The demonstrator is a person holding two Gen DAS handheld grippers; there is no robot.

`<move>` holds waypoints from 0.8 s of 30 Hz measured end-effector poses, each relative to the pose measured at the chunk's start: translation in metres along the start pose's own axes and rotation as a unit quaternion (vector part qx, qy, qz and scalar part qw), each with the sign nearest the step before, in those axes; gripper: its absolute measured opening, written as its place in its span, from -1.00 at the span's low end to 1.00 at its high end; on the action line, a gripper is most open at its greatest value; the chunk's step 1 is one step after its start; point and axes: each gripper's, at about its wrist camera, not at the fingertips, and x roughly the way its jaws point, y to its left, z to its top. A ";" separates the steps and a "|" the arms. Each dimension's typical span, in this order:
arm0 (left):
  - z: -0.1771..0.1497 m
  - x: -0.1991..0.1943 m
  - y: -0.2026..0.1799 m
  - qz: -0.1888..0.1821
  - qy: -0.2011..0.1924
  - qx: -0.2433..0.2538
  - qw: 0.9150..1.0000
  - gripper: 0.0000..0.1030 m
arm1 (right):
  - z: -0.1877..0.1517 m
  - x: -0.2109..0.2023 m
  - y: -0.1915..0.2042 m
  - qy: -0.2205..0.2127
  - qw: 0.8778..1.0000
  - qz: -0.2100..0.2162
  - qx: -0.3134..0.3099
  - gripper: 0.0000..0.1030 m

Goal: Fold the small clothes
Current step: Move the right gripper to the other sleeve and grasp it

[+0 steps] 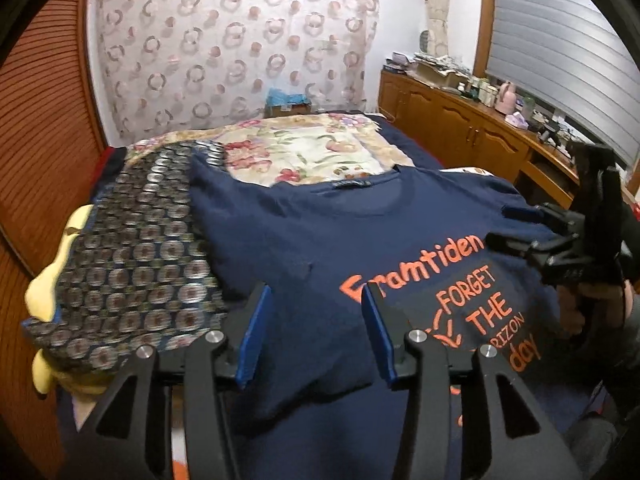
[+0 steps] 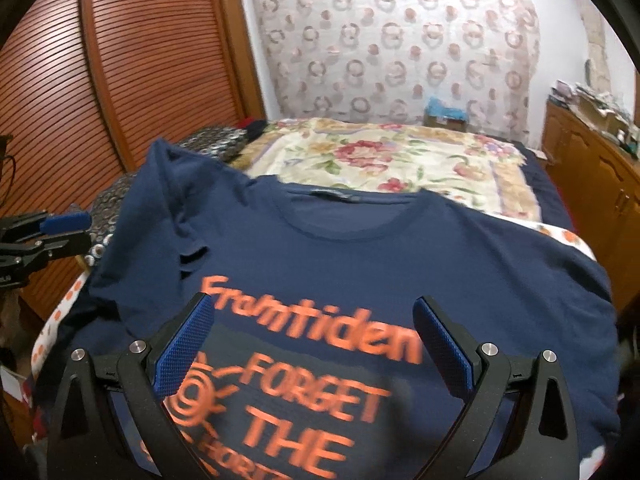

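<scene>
Two claws, both spread wide and holding nothing. Your left claw (image 1: 316,330) hovers over the lower chest of the navy T-shirt (image 1: 304,232), its blue pads (image 1: 256,332) apart above the cloth. Your right claw (image 2: 312,344) hangs over the orange lettering (image 2: 316,332), fingers parted either side of it. Ahead of both, the shirt lies face up on the bed, collar (image 2: 352,196) farthest from you. Left of your left claw sits a patterned garment (image 1: 132,256); beyond the collar, the floral blanket (image 2: 400,156).

Parted left tongs (image 1: 316,312) above navy T-shirt (image 1: 304,232)
</scene>
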 end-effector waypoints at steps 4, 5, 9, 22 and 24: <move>-0.003 0.029 -0.021 -0.022 0.016 0.010 1.000 -0.11 | -0.006 -0.017 -0.031 -0.003 0.999 -0.037 0.014 0.96; -0.003 0.033 -0.025 -0.026 0.018 0.013 0.999 -0.11 | -0.010 -0.025 -0.043 -0.004 0.998 -0.053 0.020 0.96; -0.002 0.053 -0.045 -0.043 0.029 0.027 0.998 -0.11 | -0.021 -0.047 -0.085 -0.002 0.994 -0.095 0.044 0.88; 0.000 0.089 -0.080 -0.061 0.060 0.055 0.995 -0.11 | -0.067 -0.089 -0.191 0.040 0.977 -0.171 0.123 0.48; 0.000 0.094 -0.082 -0.060 0.064 0.057 0.995 -0.11 | -0.071 -0.091 -0.199 0.046 0.976 -0.169 0.130 0.37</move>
